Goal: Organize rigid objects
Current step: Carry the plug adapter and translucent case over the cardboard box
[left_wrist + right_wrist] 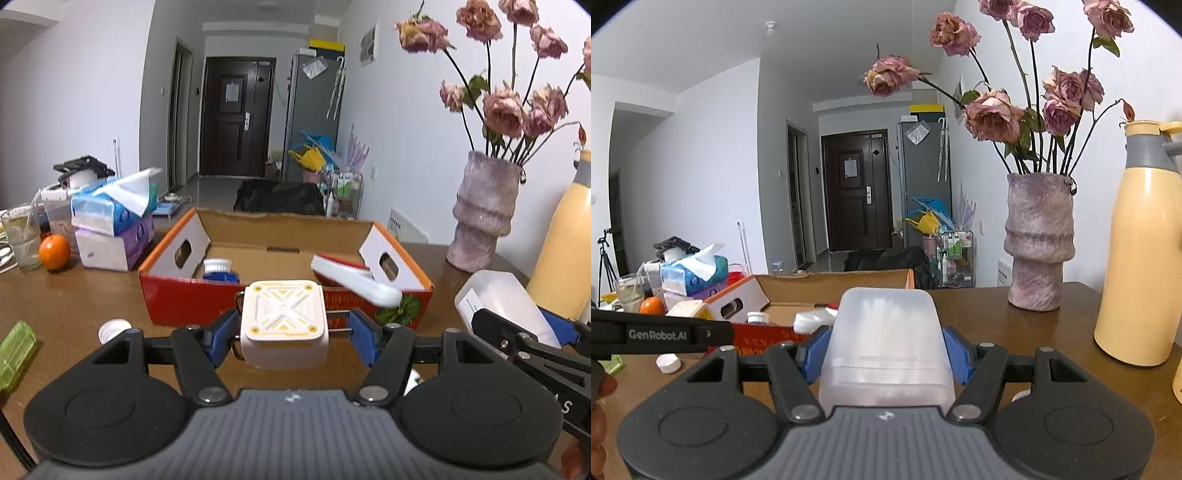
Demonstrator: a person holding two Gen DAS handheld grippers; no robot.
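Two handheld grippers are seen from their own wrist cameras above a brown wooden table. In the left gripper a white square block with a yellow cross pattern on top is pinched between the blue pads, level, just in front of the near wall of an open cardboard box. In the right gripper a translucent plastic case is clamped between its blue pads, tilted slightly up, to the right of the box.

The step in hand is judged to be placing both items in the box. It would be done well if each piece were raised above the red front wall, carried over a bare patch of the box floor and lowered before release. A blue-and-white brush sits at the box's left and a white handled tool leans over its right front rim, so the middle appears the safest spot. The grippers are close together, so one at a time seems wiser.

Both grippers are held roughly level, pointing forward toward the box
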